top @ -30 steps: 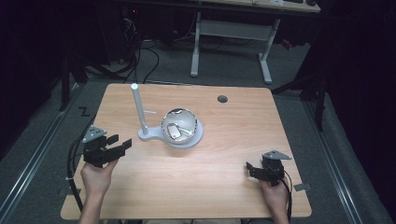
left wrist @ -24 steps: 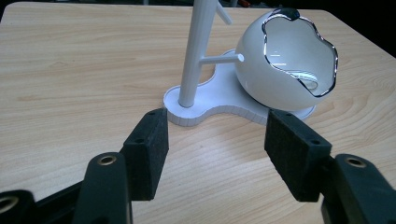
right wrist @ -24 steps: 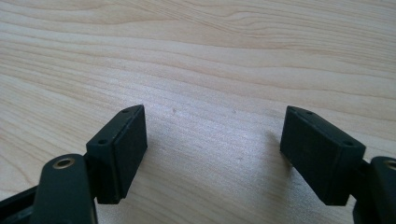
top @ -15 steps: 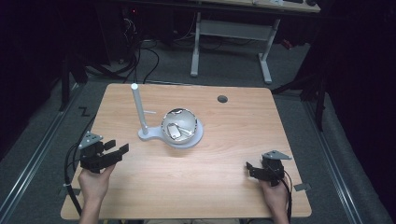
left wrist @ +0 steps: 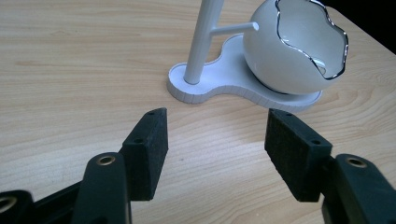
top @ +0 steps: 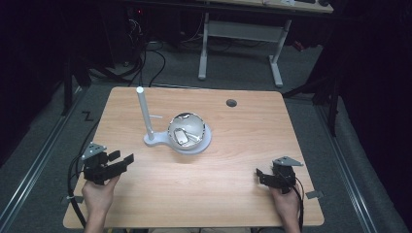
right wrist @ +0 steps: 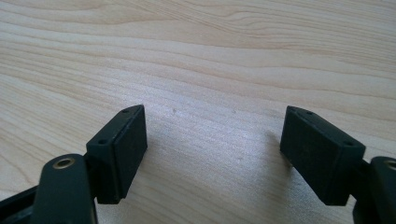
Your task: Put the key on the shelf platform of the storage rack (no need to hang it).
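A white stand [top: 167, 142] with an upright post [top: 145, 113] sits near the table's middle; a white egg-shaped bowl [top: 186, 130] with a wavy silver rim rests on its base. The left gripper view has the bowl [left wrist: 294, 51] and post [left wrist: 201, 44] ahead, to the right. My left gripper [top: 121, 160] is open near the table's left front edge, jaws wide apart and empty [left wrist: 217, 140], pointing toward the stand. My right gripper [top: 260, 175] is open at the right front, with bare wood between its jaws [right wrist: 212, 140].
The wooden table [top: 243, 145] has a dark round cable hole [top: 231, 103] at the back right. A white-legged desk frame [top: 238, 43] stands on the dark floor beyond, with cables [top: 145, 63] trailing at the back left.
My left gripper has drawn back toward the table's front left edge, away from the stand. The right gripper has stayed put.
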{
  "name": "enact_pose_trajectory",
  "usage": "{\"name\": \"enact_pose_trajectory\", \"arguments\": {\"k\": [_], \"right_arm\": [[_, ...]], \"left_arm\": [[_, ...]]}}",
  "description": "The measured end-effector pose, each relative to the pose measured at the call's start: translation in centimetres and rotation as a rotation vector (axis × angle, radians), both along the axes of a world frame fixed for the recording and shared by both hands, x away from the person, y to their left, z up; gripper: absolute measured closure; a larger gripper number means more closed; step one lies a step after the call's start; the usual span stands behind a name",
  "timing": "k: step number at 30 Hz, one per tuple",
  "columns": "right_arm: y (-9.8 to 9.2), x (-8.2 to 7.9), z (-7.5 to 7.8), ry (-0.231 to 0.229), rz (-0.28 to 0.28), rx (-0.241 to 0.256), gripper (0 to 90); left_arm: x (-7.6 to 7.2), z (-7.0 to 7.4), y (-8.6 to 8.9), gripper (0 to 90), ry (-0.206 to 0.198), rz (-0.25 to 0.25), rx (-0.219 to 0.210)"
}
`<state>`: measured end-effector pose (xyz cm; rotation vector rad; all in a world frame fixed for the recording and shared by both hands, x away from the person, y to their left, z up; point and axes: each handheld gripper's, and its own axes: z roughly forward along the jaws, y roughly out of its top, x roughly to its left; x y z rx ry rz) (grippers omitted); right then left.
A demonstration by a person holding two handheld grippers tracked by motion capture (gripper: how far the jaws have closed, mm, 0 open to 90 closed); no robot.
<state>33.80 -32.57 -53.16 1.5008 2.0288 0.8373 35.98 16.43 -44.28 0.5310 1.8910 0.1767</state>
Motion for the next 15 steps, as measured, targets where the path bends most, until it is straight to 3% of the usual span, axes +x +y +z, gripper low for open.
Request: {"name": "enact_pose_trajectory", "arguments": {"k": [3, 10, 12, 15], "right_arm": [[0.0, 0.0, 0.0, 0.000, 0.000, 0.000, 23.3], [0.0, 0.0, 0.0, 0.000, 0.000, 0.000, 23.3], [0.0, 0.0, 0.0, 0.000, 0.000, 0.000, 23.3], [0.0, 0.0, 0.0, 0.000, 0.000, 0.000, 23.3]], "left_arm": [[0.0, -0.3, 0.0, 39.9, -0.007, -0.006, 0.014], [-0.2, -0.9, -0.1, 39.9, 0.007, -0.006, 0.009], [-0.2, -1.0, -0.2, 39.8, 0.027, 0.008, -0.011], [-0.3, -1.4, -0.1, 39.7, 0.018, -0.004, 0.000]]}}
